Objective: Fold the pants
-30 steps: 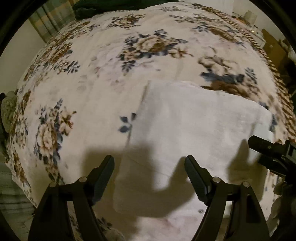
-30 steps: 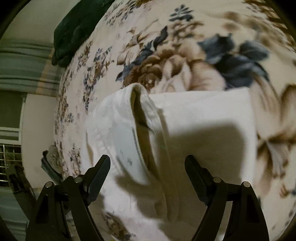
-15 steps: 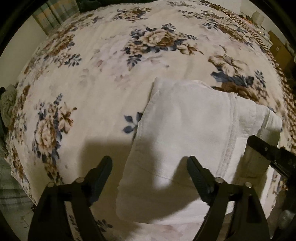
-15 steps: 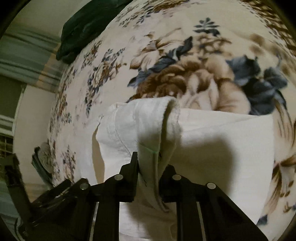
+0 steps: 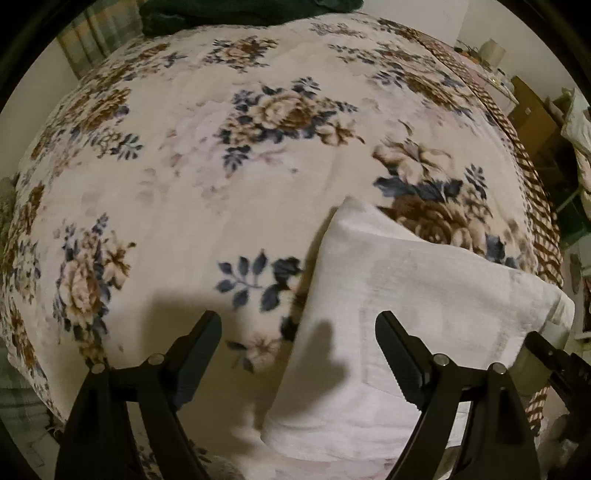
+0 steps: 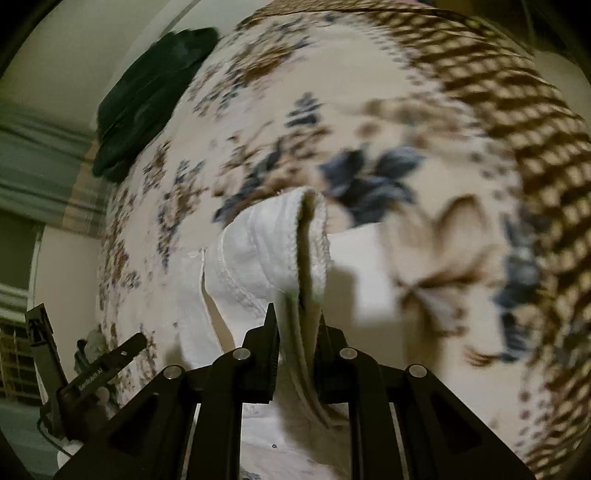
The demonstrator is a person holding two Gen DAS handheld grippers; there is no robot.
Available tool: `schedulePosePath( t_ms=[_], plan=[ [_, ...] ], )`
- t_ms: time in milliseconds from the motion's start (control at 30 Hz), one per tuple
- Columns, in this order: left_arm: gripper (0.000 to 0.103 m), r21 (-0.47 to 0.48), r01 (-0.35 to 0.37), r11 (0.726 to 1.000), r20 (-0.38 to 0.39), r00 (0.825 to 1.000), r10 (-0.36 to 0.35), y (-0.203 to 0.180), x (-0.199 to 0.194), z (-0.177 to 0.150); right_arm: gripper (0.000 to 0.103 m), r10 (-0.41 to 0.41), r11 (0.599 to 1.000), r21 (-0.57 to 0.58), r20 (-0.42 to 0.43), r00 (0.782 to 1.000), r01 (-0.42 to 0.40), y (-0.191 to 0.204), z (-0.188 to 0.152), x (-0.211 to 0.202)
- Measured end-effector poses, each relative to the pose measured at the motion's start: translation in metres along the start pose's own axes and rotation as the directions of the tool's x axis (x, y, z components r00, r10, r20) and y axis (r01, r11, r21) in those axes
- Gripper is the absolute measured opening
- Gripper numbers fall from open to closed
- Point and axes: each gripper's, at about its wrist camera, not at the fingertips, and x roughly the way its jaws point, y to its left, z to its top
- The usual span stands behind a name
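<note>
The right tongs (image 6: pixel 295 332) stayed clamped on the pants (image 5: pixel 413 295), lifting the edge higher; the left tongs (image 5: pixel 298 341) remained open beside them.

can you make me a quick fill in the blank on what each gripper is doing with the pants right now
1. The right gripper is shut on a raised edge of the ____ pants.
2. The left gripper is ____, holding nothing.
3. The pants lie on a ____-patterned blanket.
4. At the far end of the blanket lies a dark ____ cloth.

Missing words: white; open; floral; green
</note>
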Motion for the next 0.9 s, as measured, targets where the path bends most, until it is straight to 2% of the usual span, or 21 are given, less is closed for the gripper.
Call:
schedulePosePath(
  t_ms=[300,433,500,533,600,633,700,733,767,900],
  plan=[
    [0.086,0.018,0.060,0.998,-0.059,0.997,-0.059,-0.020,0.022,0.003,0.016,-0.070,0.988,0.144,0.035,0.997,0.064,-0.083,0.022,-0.034],
    [0.086,0.012,0.095,0.995,-0.091,0.991,-0.093,-0.026,0.036,0.009,0.016,-0.120,0.978,0.174,0.016,0.993,0.115,-0.108,0.029,-0.028],
    [0.086,0.012,0.112,0.994,-0.104,0.988,-0.110,-0.031,0.042,0.013,0.016,-0.132,0.968,0.215,-0.019,0.991,0.133,-0.125,0.031,-0.017],
    [0.086,0.016,0.115,0.993,-0.111,0.987,-0.113,-0.033,0.045,0.015,0.018,-0.134,0.962,0.234,-0.055,0.989,0.143,-0.133,0.031,-0.008],
    [0.086,0.022,0.129,0.991,-0.127,0.984,-0.125,-0.038,0.051,0.018,0.030,-0.135,0.943,0.290,-0.110,0.985,0.161,-0.149,0.031,0.006],
    [0.086,0.026,0.136,0.990,-0.133,0.982,-0.131,-0.041,0.054,0.020,0.040,-0.132,0.935,0.315,-0.118,0.984,0.164,-0.154,0.031,0.007],
    [0.086,0.041,0.153,0.987,-0.143,0.979,-0.146,-0.048,0.056,0.022,0.048,-0.114,0.926,0.346,-0.116,0.987,0.148,-0.159,0.027,0.002],
    [0.086,0.046,0.166,0.985,-0.150,0.976,-0.158,-0.051,0.058,0.023,0.059,-0.103,0.921,0.363,-0.115,0.988,0.138,-0.161,0.022,-0.003],
    [0.086,0.046,0.175,0.983,-0.156,0.974,-0.166,-0.053,0.060,0.023,0.063,-0.092,0.916,0.381,-0.107,0.990,0.127,-0.162,0.016,-0.008],
    [0.086,0.009,0.226,0.974,-0.198,0.955,-0.220,-0.055,0.071,0.022,0.063,-0.060,0.893,0.445,-0.039,0.997,0.071,-0.168,-0.019,-0.037]
  ],
)
